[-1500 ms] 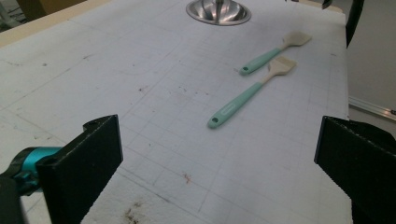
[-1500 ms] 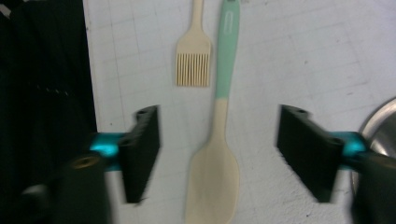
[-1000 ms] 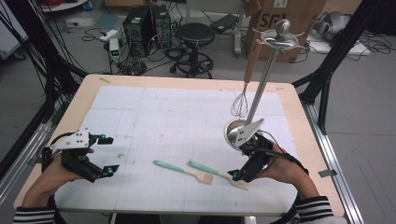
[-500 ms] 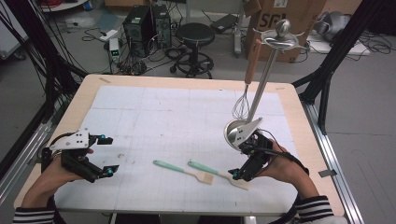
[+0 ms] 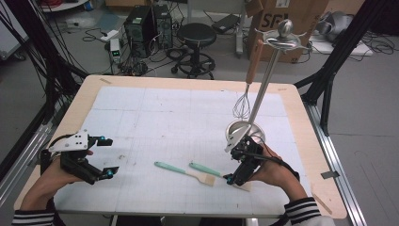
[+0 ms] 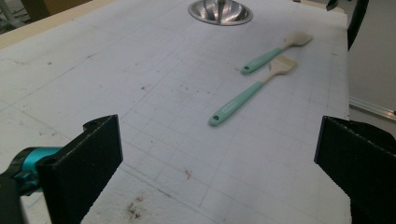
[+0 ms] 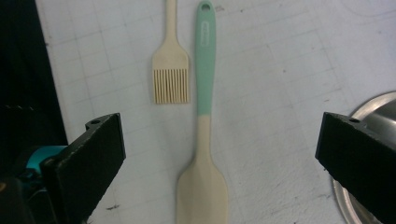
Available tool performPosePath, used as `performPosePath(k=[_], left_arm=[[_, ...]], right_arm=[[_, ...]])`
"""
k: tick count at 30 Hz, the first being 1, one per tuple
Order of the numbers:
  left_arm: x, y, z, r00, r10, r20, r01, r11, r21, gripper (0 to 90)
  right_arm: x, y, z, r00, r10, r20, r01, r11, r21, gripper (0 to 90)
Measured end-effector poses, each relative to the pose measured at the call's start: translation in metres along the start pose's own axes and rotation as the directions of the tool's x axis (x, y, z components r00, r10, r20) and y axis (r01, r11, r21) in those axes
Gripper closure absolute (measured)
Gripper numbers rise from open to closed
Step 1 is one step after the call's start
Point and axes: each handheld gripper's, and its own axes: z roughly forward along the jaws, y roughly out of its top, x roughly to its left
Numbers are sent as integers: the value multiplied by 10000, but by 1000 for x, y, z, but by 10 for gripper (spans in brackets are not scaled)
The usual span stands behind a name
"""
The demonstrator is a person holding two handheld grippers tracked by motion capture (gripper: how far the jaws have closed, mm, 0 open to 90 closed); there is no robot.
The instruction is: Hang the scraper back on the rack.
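Two teal-handled tools lie on the white gridded mat (image 5: 155, 117) near the front. One is a cream brush (image 5: 184, 171), the other a cream spatula (image 5: 207, 170) just to its right. My right gripper (image 5: 234, 165) hovers open over the spatula's blade end. In the right gripper view the spatula (image 7: 203, 140) runs up between the wide-apart jaws of this gripper (image 7: 219, 175), with the brush (image 7: 171, 79) to its left. My left gripper (image 5: 109, 157) is open at the front left with nothing in it. The left gripper view has that gripper (image 6: 219, 179) facing the brush (image 6: 247, 95) and the spatula (image 6: 273, 53) farther off.
A steel utensil stand (image 5: 244, 130) rises just behind my right gripper, its round base (image 6: 219, 11) on the mat. A whisk (image 5: 241, 106) with a wooden handle hangs from its top ring. The wooden table rim (image 5: 310, 155) borders the mat.
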Motion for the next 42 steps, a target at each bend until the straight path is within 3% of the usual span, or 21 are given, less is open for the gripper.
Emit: performPosePath(k=[6,12,21,26,34,42], left_arm=[[-1,2,0,10000,55,15,-55,10000,-38,16],[-1,2,0,10000,70,24,-70,10000,-53,16],[-2,3,-1,9999,138,49,-138,9999,-54,17],[-2,3,-1,9999,136,47,-136,9999,-63,17],[-2,3,-1,9999,119,61,-119,9999,-75,17],[-2,3,-1,9999,139,51,-139,9999,-78,17]], right_arm=[[3,-3,18,9999,63,-86,-61,9995,296,1],[5,-4,29,9993,-202,-311,221,9979,608,1],[7,-5,41,9981,-516,-328,553,9907,1240,2],[7,-5,45,9957,-806,-463,872,9829,1625,56],[5,-4,51,9940,-901,-626,1014,9724,2101,286],[3,-4,53,9943,-702,-807,876,9675,2373,539]])
